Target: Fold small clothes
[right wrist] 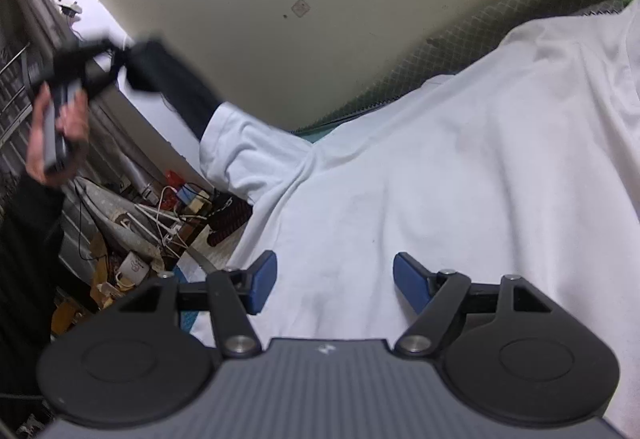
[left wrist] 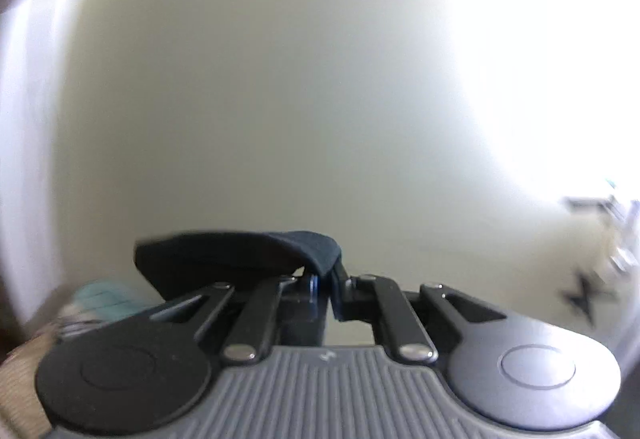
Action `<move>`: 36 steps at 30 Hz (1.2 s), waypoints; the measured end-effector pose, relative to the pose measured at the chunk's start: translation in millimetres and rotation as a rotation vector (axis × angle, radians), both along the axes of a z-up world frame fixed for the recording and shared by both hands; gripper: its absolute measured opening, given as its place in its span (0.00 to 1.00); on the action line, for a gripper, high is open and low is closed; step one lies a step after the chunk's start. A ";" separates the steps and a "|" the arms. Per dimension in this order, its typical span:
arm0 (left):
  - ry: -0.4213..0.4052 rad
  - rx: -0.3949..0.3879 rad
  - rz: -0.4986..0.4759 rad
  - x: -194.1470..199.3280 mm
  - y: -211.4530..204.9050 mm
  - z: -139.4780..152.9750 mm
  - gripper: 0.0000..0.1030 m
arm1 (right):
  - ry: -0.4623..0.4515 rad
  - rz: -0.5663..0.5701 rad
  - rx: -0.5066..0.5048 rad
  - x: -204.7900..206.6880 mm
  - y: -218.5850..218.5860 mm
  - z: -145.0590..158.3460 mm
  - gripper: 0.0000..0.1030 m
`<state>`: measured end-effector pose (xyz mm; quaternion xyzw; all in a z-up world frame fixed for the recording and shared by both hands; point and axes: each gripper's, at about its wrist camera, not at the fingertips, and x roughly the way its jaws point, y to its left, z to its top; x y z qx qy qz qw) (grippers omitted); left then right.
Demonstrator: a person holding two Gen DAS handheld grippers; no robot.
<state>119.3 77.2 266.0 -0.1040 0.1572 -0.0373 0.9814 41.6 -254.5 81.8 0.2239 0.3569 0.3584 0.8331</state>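
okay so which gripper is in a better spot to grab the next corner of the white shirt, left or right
Probably the right gripper. Its jaws are open, with nothing between them, directly over the white shirt. The left gripper is shut on the dark sleeve cuff, held up away from the shirt body.

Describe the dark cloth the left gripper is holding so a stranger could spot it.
Start at the white shirt spread across the surface. Follow its sleeve up and left to the left gripper, raised in the air. The dark cloth hangs from it, the only navy fabric beside the white.
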 end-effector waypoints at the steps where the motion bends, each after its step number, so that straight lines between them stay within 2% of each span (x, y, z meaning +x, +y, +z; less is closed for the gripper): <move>1: 0.011 0.019 -0.059 9.4 -25.3 -3.2 0.06 | 0.001 0.001 -0.002 0.0 0.6 0.1 0.68; 3: 0.057 0.047 -0.196 26.7 -78.9 -16.8 0.09 | 0.002 0.005 -0.006 -0.7 -1.1 -0.3 0.68; 4: 0.100 0.064 -0.273 34.3 -105.4 -26.9 0.20 | 0.002 0.007 -0.007 -0.7 -2.0 -0.5 0.68; 5: 0.148 0.079 -0.346 39.9 -127.4 -37.1 0.39 | 0.002 0.006 -0.007 -0.5 -2.3 -0.5 0.68; 6: 0.197 0.098 -0.415 44.4 -146.4 -48.0 0.47 | 0.003 0.006 -0.005 -0.1 -3.6 -0.3 0.68; 8: 0.235 0.172 -0.506 43.9 -171.5 -68.6 0.49 | 0.005 0.005 -0.003 0.8 -4.5 -0.7 0.68; 10: 0.232 0.238 -0.501 41.6 -173.9 -80.0 0.48 | 0.006 0.007 -0.003 1.0 -4.4 -1.1 0.68; 12: 0.240 0.224 -0.464 44.1 -154.0 -87.0 0.48 | 0.007 0.011 -0.005 1.2 -3.6 -1.1 0.69; 14: 0.253 0.196 -0.385 51.0 -120.0 -94.2 0.52 | 0.009 0.016 -0.006 2.8 -2.4 -1.7 0.69; 17: 0.311 0.187 -0.258 55.9 -83.3 -119.9 0.57 | 0.009 0.015 -0.004 4.8 -2.5 -2.5 0.69; 21: 0.438 0.174 -0.109 60.1 -37.7 -181.9 0.58 | -0.024 -0.023 0.020 2.1 -10.3 0.4 0.69; 24: 0.515 0.089 -0.075 60.3 -16.0 -225.1 0.58 | -0.097 -0.066 -0.031 -2.0 -18.1 17.2 0.69; 25: 0.526 0.064 -0.075 59.8 -11.5 -234.2 0.58 | -0.145 -0.071 -0.076 -1.6 -19.3 25.4 0.69; 27: 0.539 0.018 -0.084 57.8 -5.0 -250.5 0.58 | -0.246 -0.105 -0.243 6.8 -15.8 40.7 0.69; 30: 0.525 -0.033 -0.114 59.2 -9.5 -266.5 0.56 | -0.332 -0.164 -0.418 35.6 -10.2 44.8 0.69; 31: 0.505 -0.029 -0.113 57.8 -8.8 -268.8 0.52 | -0.333 -0.191 -0.461 48.6 -8.1 42.4 0.68; 32: 0.489 -0.010 -0.115 57.3 -13.0 -270.7 0.27 | -0.322 -0.213 -0.486 61.0 -6.3 40.0 0.68; 33: 0.486 0.022 -0.115 58.3 -18.5 -269.0 0.17 | -0.314 -0.230 -0.496 72.7 -4.9 37.6 0.68; 34: 0.475 0.053 -0.109 59.7 -21.5 -268.0 0.11 | -0.302 -0.253 -0.506 85.6 -3.0 34.8 0.67; 36: 0.468 0.056 -0.110 63.2 -21.7 -263.6 0.09 | -0.243 -0.307 -0.523 110.3 -2.7 28.3 0.66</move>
